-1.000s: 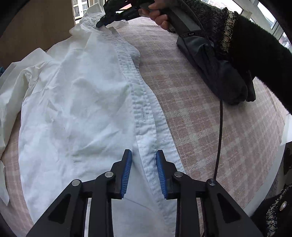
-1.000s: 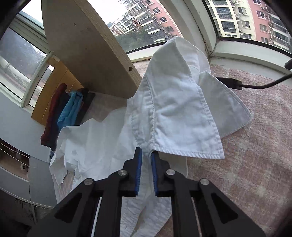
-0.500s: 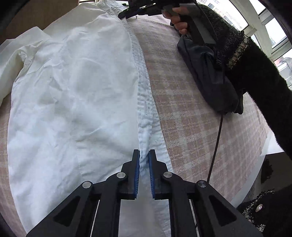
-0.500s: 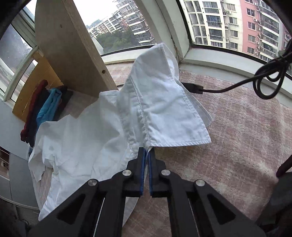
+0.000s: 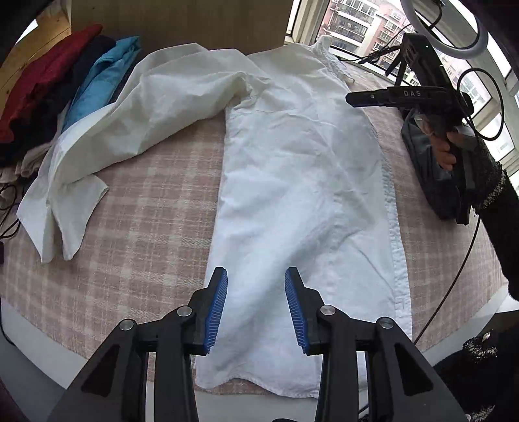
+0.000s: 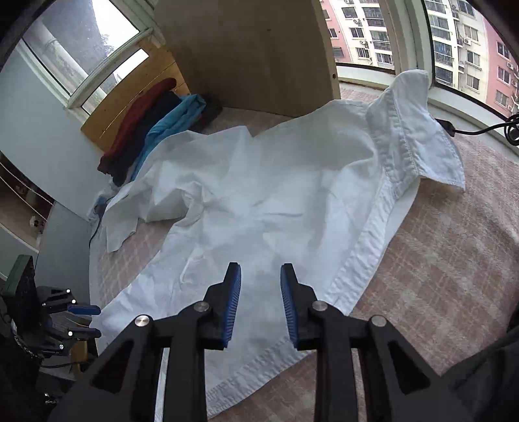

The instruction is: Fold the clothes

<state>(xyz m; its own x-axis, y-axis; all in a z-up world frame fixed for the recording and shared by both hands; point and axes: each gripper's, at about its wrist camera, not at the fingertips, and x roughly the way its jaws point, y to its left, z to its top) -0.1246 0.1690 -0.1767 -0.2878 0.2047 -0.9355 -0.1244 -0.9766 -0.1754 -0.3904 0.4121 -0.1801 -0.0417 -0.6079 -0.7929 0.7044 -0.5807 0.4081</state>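
Observation:
A white shirt (image 5: 301, 181) lies spread on the pink plaid tablecloth (image 5: 136, 259), its button placket (image 5: 394, 233) along the right edge and one sleeve (image 5: 97, 162) flung out to the left. My left gripper (image 5: 256, 279) hovers over the hem, jaws opening, pads clear of the cloth. In the right wrist view the collar (image 6: 418, 146) stands up at the far end. My right gripper (image 6: 261, 271) hangs over the shirt's body (image 6: 259, 201), jaws opening, nothing pinched. The right gripper (image 5: 352, 97) also shows side-on in the left wrist view, held by a hand near the shoulder.
Folded red, dark and blue clothes (image 5: 65, 81) are stacked at the back left against a wooden board (image 5: 194, 22). A dark pouch (image 5: 431, 175) and a black cable (image 5: 454, 269) lie right of the shirt. The table's front edge (image 5: 81, 353) runs close below my left gripper.
Both grippers have let go: the left released the placket near the hem, the right released the collar end. Both drew back, and the shirt now lies flat on the cloth.

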